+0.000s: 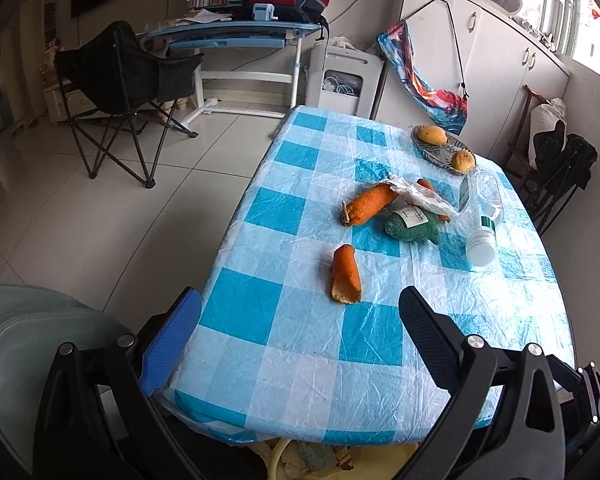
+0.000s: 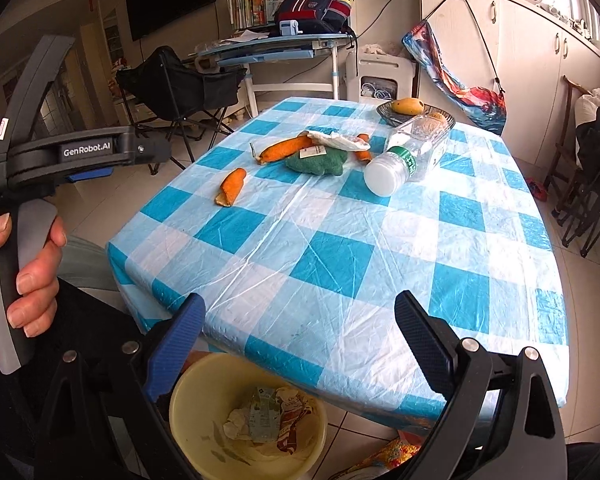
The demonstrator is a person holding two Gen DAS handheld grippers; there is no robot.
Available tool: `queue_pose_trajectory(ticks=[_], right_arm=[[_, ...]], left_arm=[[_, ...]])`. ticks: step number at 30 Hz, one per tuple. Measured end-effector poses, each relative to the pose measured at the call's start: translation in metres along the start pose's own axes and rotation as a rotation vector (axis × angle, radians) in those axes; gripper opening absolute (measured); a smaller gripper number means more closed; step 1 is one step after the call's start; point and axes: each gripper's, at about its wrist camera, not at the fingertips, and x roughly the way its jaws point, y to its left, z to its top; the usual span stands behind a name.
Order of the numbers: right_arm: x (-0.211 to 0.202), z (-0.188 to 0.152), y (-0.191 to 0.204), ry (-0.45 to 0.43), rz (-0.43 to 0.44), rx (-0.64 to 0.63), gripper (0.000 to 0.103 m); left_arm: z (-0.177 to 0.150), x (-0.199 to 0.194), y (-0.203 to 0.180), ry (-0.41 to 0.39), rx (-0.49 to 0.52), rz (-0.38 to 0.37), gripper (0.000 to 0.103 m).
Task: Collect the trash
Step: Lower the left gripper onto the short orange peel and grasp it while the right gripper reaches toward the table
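Note:
Orange peel pieces lie on the blue-checked tablecloth (image 1: 300,320): a short one (image 1: 345,275) (image 2: 231,186) nearest me, a longer one (image 1: 371,204) (image 2: 285,149) behind it. A crumpled white wrapper (image 1: 419,194) (image 2: 338,141), a green cloth (image 1: 412,227) (image 2: 317,162) and a toppled clear plastic bottle (image 1: 482,224) (image 2: 408,152) lie beyond. A yellow trash bin (image 2: 188,392) with scraps stands below the table's near edge. My left gripper (image 1: 300,320) is open over the near table corner. My right gripper (image 2: 300,328) hangs open above the bin.
A dish (image 1: 440,152) (image 2: 386,114) with two mangoes sits at the table's far end. A folding chair (image 1: 120,92), a blue desk (image 1: 236,34) and white cabinets (image 1: 500,60) stand beyond. A hand (image 2: 28,272) holds the left gripper's handle at the right wrist view's left edge.

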Motion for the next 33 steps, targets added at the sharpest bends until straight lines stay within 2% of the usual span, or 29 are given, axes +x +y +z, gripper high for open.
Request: queue_pose_trajectory(ticks=[8,13,19,20,22,23,26,30,33], right_arm=[[0.021,0.029,-0.013,-0.013,-0.01,-0.009,0.091],[0.032,0.05,-0.02,-0.048,-0.009,0.006,0.091],[0.054,0.074,-0.022,-0.052,-0.014,-0.014,0.091],[0.057,0.075,-0.023,-0.052,-0.007,-0.012,0.091],[0.062,0.078,-0.022,-0.051,0.013,-0.012,0.091],[0.064,0.079,-0.021,-0.052,0.028,-0.017,0.091],[0.071,0.083,-0.014,-0.048,0.075,-0.053,0.086],[0.087,0.091,0.0,-0.021,0.119,-0.118,0.078],[0.105,0.098,0.012,-0.003,0.118,-0.182,0.074]], left_arm=[[0.017,0.06,-0.018,0.091,0.038,0.052,0.096],[0.018,0.084,-0.023,0.125,0.041,0.039,0.092],[0.023,0.105,-0.024,0.169,0.045,-0.007,0.07],[0.025,0.106,-0.024,0.158,0.052,-0.01,0.063],[0.027,0.107,-0.028,0.165,0.076,-0.043,0.036],[0.029,0.106,-0.028,0.178,0.079,-0.067,0.017],[0.037,0.1,-0.017,0.191,0.03,-0.107,0.014],[0.057,0.072,0.005,0.104,-0.044,-0.143,0.014],[0.066,0.058,0.019,0.062,-0.099,-0.158,0.014]])
